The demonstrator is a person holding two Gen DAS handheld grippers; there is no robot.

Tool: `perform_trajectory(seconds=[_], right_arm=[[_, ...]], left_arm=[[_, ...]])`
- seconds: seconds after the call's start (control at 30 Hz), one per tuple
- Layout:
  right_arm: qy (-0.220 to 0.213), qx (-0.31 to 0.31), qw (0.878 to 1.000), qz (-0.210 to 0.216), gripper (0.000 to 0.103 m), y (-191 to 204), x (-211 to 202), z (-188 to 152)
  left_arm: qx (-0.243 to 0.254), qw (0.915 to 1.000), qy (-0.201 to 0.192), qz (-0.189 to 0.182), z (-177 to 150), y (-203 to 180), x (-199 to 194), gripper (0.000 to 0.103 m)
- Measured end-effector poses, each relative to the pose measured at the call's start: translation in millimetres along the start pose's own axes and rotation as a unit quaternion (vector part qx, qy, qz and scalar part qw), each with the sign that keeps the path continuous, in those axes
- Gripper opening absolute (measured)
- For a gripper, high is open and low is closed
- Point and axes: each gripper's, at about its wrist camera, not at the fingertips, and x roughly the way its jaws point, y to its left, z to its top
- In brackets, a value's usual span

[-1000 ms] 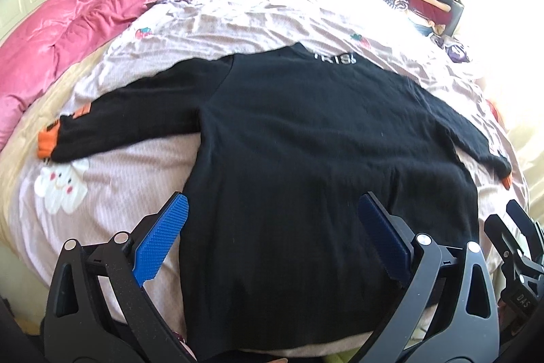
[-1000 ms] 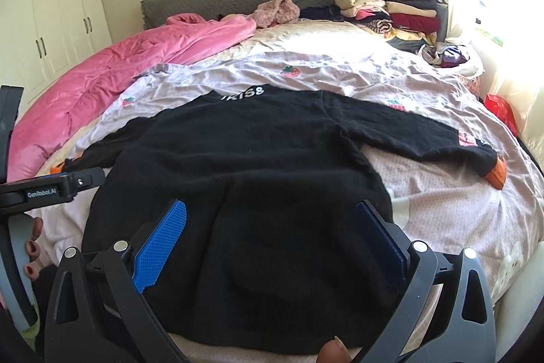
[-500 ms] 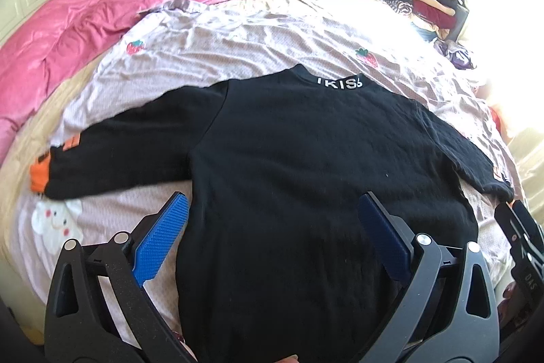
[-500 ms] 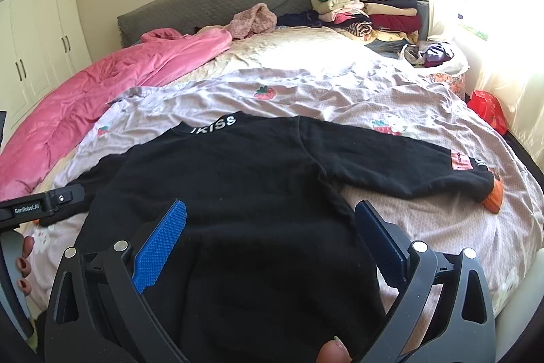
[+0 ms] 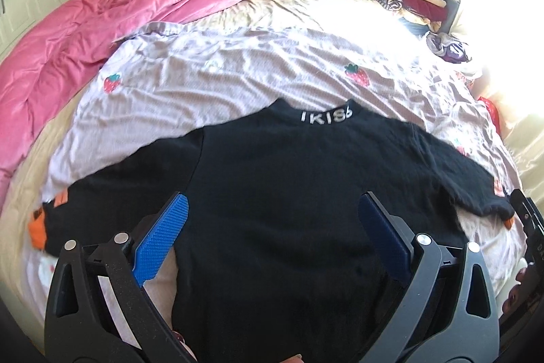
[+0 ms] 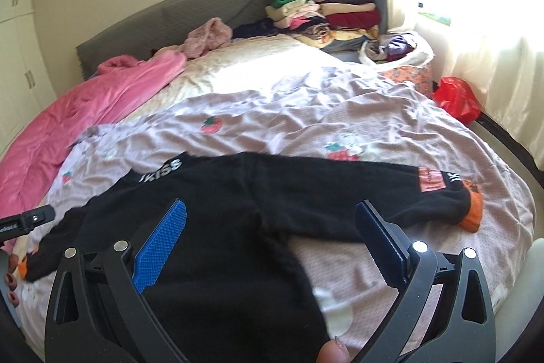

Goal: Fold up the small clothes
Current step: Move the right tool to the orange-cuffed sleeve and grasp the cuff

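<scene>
Black sweater [image 5: 289,193], back side up, lies flat on the bed, collar lettering "IKISS" [image 5: 326,116] toward the headboard; both sleeves spread outward, each ending in an orange cuff [image 6: 472,213]. Hem end sits nearest the cameras, w/ the lower edge out of frame. Left claw [image 5: 272,233]: blue pads wide apart, hovering over the sweater's lower body, nothing between them. Right claw [image 6: 272,233]: pads likewise wide apart, above the sweater's right side near the armpit, gripping nothing. Underneath: lilac sheet w/ strawberry print [image 5: 238,80], wrinkled. Beyond it, pink quilt [image 5: 85,33] bunched along the left side of the bed; grey headboard [image 6: 204,5]; stack of folded clothes [image 6: 326,9] at far right corner by the window; red bag [image 6: 457,99] beside the bed.
</scene>
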Motion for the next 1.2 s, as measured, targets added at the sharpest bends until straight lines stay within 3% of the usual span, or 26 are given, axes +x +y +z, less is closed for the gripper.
perform_trajectory(seconds=[0.23, 0.43, 0.63, 0.93, 1.1, 1.2], right_arm=[[-0.001, 0.052, 0.997, -0.057, 0.099, -52, 18, 14], [0.016, 0.085, 0.992, -0.091, 0.099, -89, 31, 8], [0.044, 0.119, 0.986, -0.112, 0.099, -122, 39, -10], [0.082, 0.195, 0.973, -0.095, 0.099, -156, 62, -32], [0.093, 0.254, 0.958, -0.094, 0.099, -179, 86, -33], [0.088, 0.306, 0.943, -0.094, 0.099, -201, 98, -31]], left_arm=[[-0.019, 0.9996, -0.004, -0.019, 17, -2, 21, 0.094], [-0.011, 0.9999, 0.003, 0.005, 9, -4, 50, 0.094], [-0.010, 0.9997, 0.020, -0.002, -3, -3, 71, 0.094], [0.012, 0.9991, 0.036, -0.020, -16, -16, 99, 0.094], [0.028, 0.9981, 0.045, -0.030, -23, -23, 111, 0.094], [0.033, 0.9981, 0.042, -0.030, -25, -24, 113, 0.094]])
